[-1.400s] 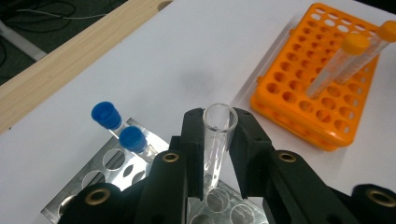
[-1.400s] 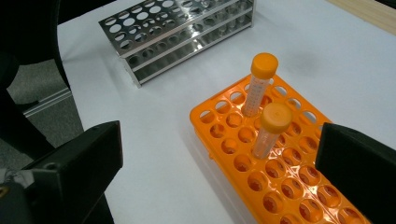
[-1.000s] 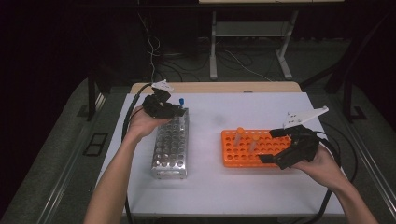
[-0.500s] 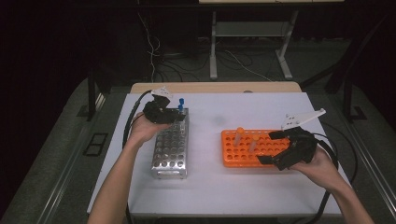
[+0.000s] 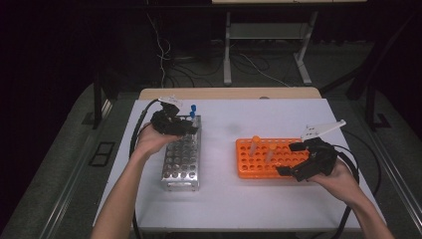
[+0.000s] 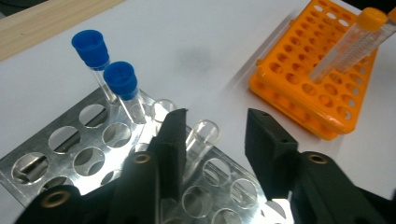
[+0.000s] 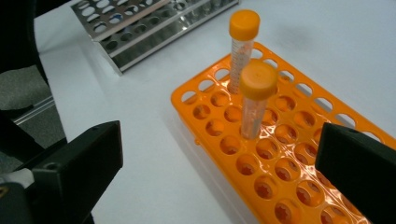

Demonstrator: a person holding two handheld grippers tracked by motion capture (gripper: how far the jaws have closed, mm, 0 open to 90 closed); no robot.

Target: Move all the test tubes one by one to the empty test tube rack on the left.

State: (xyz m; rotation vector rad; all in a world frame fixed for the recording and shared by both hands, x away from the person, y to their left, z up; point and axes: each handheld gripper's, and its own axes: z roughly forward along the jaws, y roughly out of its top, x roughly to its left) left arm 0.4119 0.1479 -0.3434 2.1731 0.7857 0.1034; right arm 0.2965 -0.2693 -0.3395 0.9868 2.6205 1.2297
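Left tongs (image 6: 212, 140) just opening, spread around an uncapped glass tube (image 6: 198, 140) in the metal rack (image 6: 70, 149); right tongs (image 7: 219, 168) spread wide before 2 orange-capped tubes (image 7: 254, 100).

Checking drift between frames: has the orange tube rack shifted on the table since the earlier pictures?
No. The orange tube rack sits at the same spot relative to the metal rack and the table's far edge.
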